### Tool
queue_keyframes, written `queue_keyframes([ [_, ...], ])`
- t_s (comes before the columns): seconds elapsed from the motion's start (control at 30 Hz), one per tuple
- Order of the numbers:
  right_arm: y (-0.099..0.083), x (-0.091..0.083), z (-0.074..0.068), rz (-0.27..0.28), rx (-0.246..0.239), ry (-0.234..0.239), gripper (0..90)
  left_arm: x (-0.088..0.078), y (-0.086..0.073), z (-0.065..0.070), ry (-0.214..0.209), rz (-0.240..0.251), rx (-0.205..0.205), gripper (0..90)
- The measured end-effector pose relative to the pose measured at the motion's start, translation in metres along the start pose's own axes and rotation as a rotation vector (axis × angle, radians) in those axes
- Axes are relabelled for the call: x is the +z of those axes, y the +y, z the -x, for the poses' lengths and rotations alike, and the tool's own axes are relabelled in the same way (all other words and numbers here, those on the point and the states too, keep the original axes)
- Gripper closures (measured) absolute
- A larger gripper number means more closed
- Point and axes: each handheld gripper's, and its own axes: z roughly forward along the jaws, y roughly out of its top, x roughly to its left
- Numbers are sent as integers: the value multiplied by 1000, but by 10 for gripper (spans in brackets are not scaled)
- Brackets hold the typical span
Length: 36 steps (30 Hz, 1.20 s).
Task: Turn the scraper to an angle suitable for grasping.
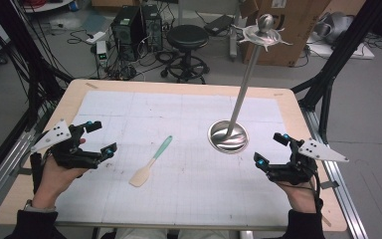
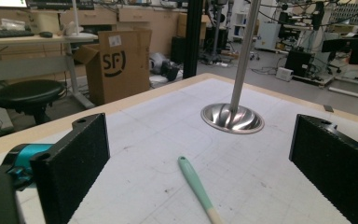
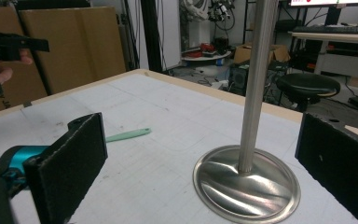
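A spatula with a mint-green handle and a cream blade lies flat on the white gridded mat, left of centre. A steel stand with a round base and a tall thin pole stands right of centre, with hooks at its top. My left gripper hovers open at the left, apart from the spatula. In the left gripper view the spatula handle lies ahead of my open left gripper, with the stand base beyond. My right gripper is open beside the stand; the base sits ahead of my right gripper.
The wooden table edge frames the mat, with metal rails along both sides. Behind the table are a black stool, a cardboard box, computer cases and cables. Black frame posts stand at the back corners.
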Motion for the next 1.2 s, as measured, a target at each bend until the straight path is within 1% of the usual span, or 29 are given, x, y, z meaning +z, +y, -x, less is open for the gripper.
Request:
queue_keyframes([
  [0.07, 0, 0, 0, -2, -1, -1, 11, 2, -1, -1, -3, -5, -1, 53],
  [0.23, -2, 0, 0, -7, 6, 0, 11, 6, -6, -2, 5, -24, -8, 53],
  [0.33, -3, 0, 0, -10, 7, 0, 11, 10, -8, -1, 19, -31, 14, 53],
  [0.4, -4, -1, 0, -10, 9, -1, 10, 11, -8, 0, 26, -29, 22, 54],
  [0.47, -4, -2, 1, -9, 7, 0, 11, 14, -9, 2, 27, -29, 34, 54],
  [0.5, -4, -2, 1, -12, 7, -1, 11, 15, -10, 3, 32, -30, 47, 55],
  [0.57, -5, -3, 1, -13, 8, -2, 11, 18, -11, 5, 36, -33, 85, 118],
  [0.63, -5, -3, 1, -16, 11, -1, 11, 20, -12, 6, 40, -31, 91, 206],
  [0.67, -6, -4, 1, -16, 11, -2, 11, 20, -12, 6, 40, -31, 91, 268],
  [0.7, -6, -4, 1, -18, 12, -2, 11, 21, -12, 6, 42, -34, 87, 336],
  [0.77, -7, -5, 0, -20, 14, -3, 11, 23, -14, 6, 56, -44, 77, 441],
  [0.8, -8, -5, 0, -25, 12, -2, 11, 25, -14, 6, 49, -52, 66, 502],
  [0.83, -8, -5, 0, -26, 14, -2, 11, 29, -16, 7, 55, -61, 54, 540],
  [0.9, -8, -7, 0, -27, 13, -4, 11, 31, -17, 8, 56, -70, 53, 627],
  [0.97, -9, -8, -1, -29, 14, -5, 11, 37, -19, 8, 58, -94, 42, 710],
  [1.03, -10, -10, -1, -33, 16, -5, 11, 42, -21, 8, 61, -118, 37, 818],
  [1.1, -11, -11, -1, -35, 18, -7, 11, 48, -24, 8, 61, -150, 23, 886],
  [1.13, -11, -12, -1, -36, 19, -8, 11, 48, -24, 8, 61, -150, 23, 897],
  [1.2, -12, -13, -1, -39, 21, -11, 11, 54, -28, 8, 49, -170, 19, 898],
])
